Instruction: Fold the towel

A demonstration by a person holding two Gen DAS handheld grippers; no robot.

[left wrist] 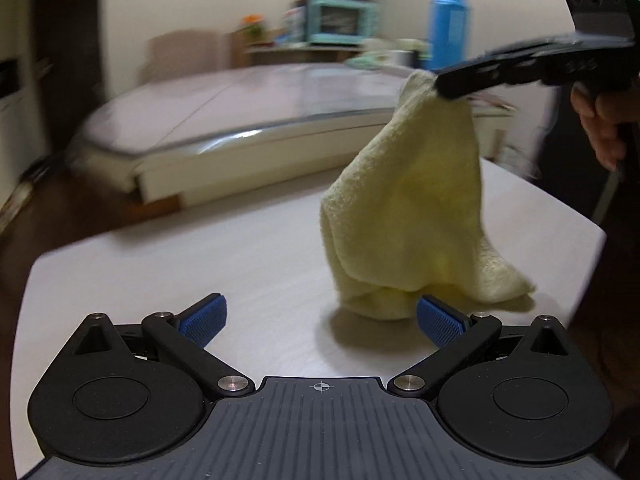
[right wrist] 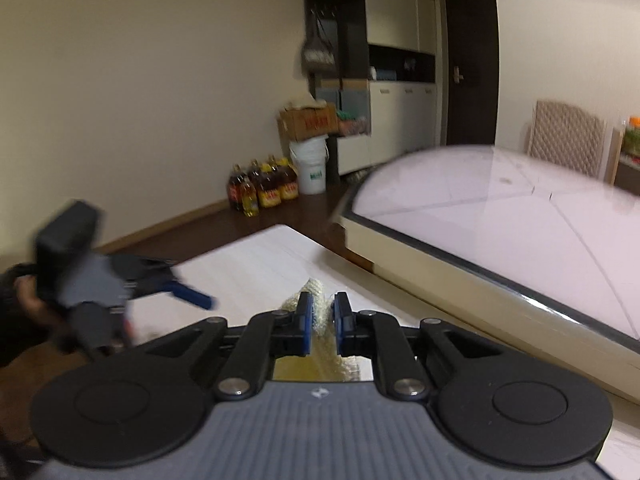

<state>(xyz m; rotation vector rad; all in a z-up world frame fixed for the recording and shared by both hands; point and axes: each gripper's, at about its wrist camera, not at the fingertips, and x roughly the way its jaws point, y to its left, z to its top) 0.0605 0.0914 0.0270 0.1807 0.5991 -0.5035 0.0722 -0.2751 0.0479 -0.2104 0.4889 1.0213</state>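
Observation:
A pale yellow towel (left wrist: 416,208) hangs bunched from my right gripper (left wrist: 444,88), which is shut on its top corner high above the white table (left wrist: 180,264). The towel's lower end rests on the table. In the right wrist view the towel (right wrist: 320,312) is pinched between the blue pads of my right gripper (right wrist: 322,320). My left gripper (left wrist: 320,316) is open and empty, low over the table, just in front of the towel's bottom. It also shows in the right wrist view (right wrist: 188,292), blurred, at the left.
A larger glass-topped table (left wrist: 248,96) stands behind the white one, with a blue flask (left wrist: 448,28) and a teal oven (left wrist: 340,20) beyond it. Oil bottles (right wrist: 264,188), a white bucket (right wrist: 312,168) and cabinets (right wrist: 384,120) line the far wall.

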